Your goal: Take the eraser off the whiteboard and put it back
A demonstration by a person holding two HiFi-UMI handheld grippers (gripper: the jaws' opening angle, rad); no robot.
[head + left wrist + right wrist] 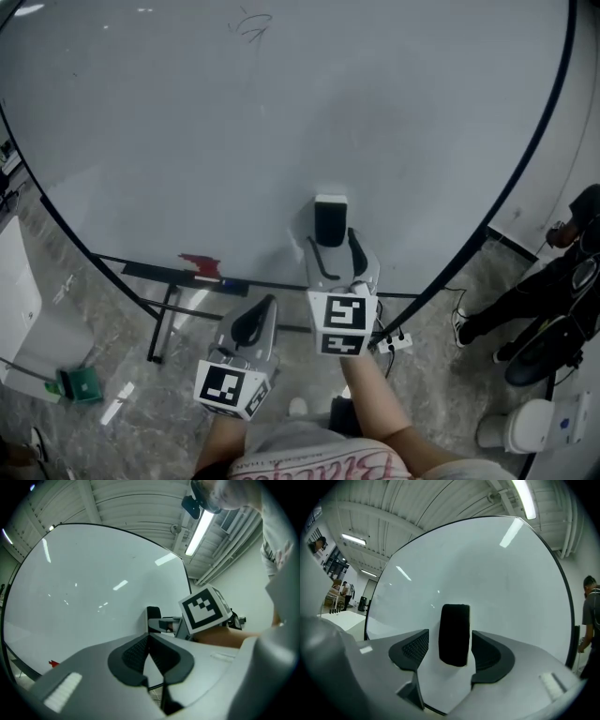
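black eraser point(330, 220) upright on whiteboard point(281, 122)

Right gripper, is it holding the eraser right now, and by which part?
No, nothing is held. The right gripper has its jaws open either side of the eraser, with gaps showing on both sides; the eraser sits on the whiteboard.
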